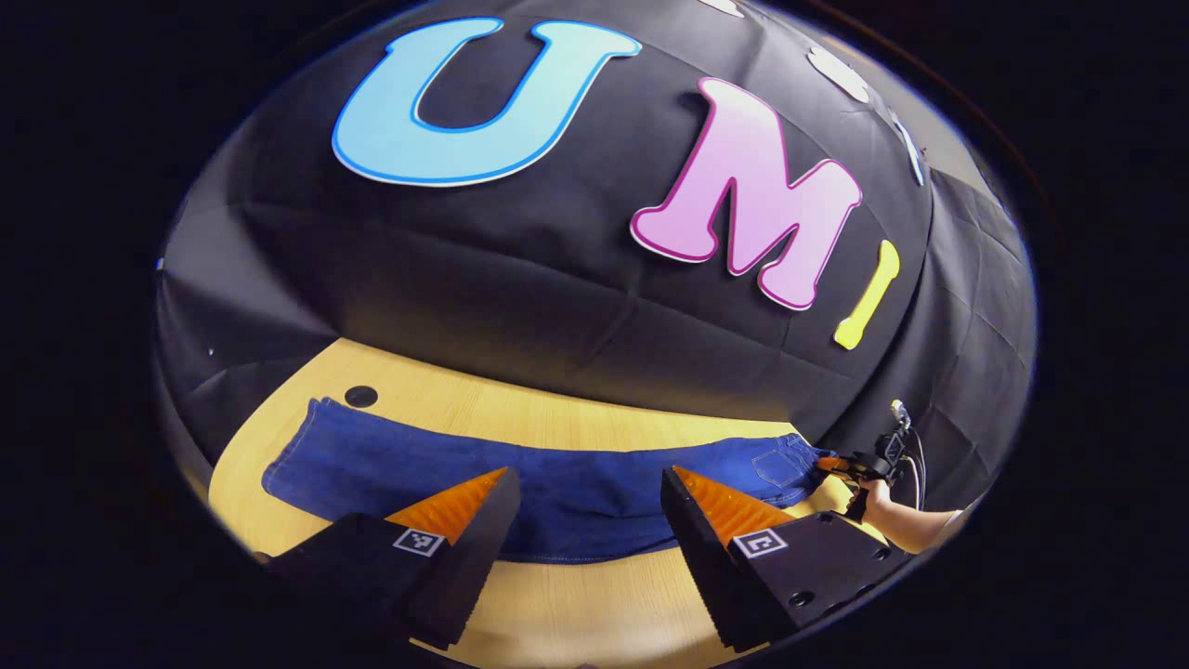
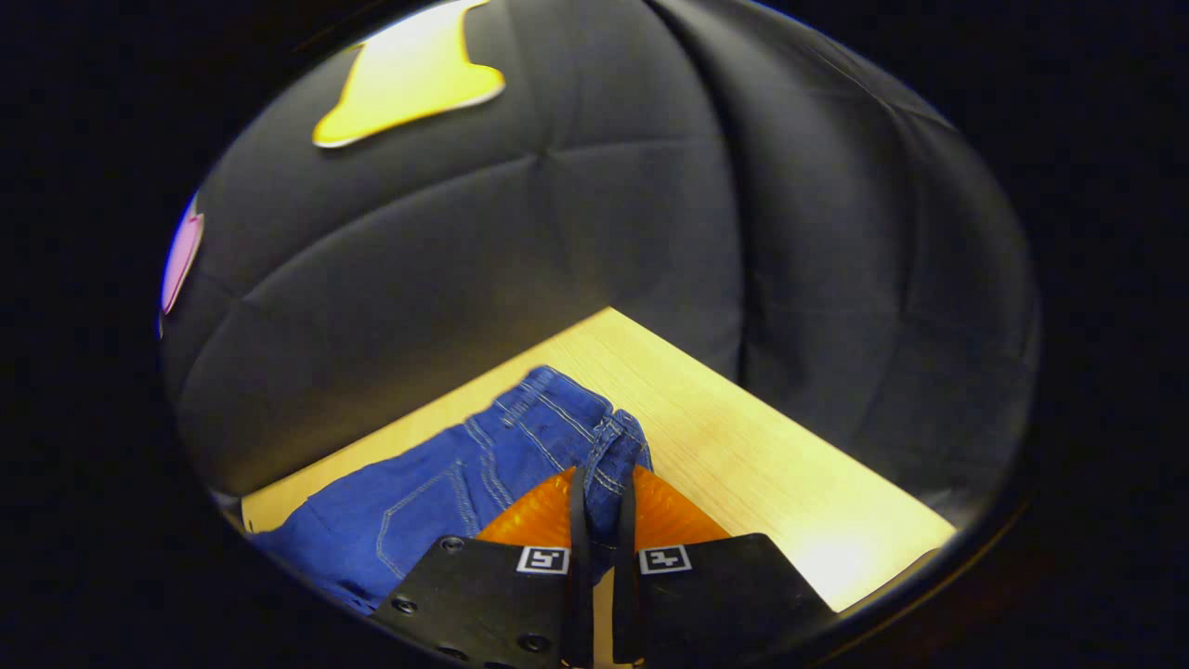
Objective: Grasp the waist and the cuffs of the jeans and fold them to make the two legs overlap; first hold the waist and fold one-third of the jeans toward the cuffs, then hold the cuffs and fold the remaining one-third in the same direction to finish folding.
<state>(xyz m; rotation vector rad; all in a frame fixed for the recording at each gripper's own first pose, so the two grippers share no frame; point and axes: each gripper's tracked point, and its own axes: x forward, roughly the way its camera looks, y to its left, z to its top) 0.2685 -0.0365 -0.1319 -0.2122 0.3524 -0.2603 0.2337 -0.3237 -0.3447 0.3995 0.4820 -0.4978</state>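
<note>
— Black cloth is hanging as the wall (image 1: 520, 279) behind a pale wooden counter (image 1: 576, 418), and the jeans (image 1: 557, 483) are lying stretched across that counter from left to right. Where is the waist sitting?

— In the left gripper view the waist end with its back pocket is lying at the far right, the leg end at the left near a small dark hole (image 1: 360, 396) in the counter. The left hand-held gripper (image 1: 585, 506) is hovering over the near edge of the jeans with its fingers spread wide apart, and nothing is sitting between them.

— And the other one?

— The right hand-held gripper (image 2: 602, 506) is pinching the waistband: in the right gripper view its two fingers are pressing together on a bunched fold of denim, which is rising a little off the counter (image 2: 743, 446). In the left gripper view that same gripper is showing far off at the right, with the person's hand (image 1: 878, 497) holding it at the waist end.
</note>
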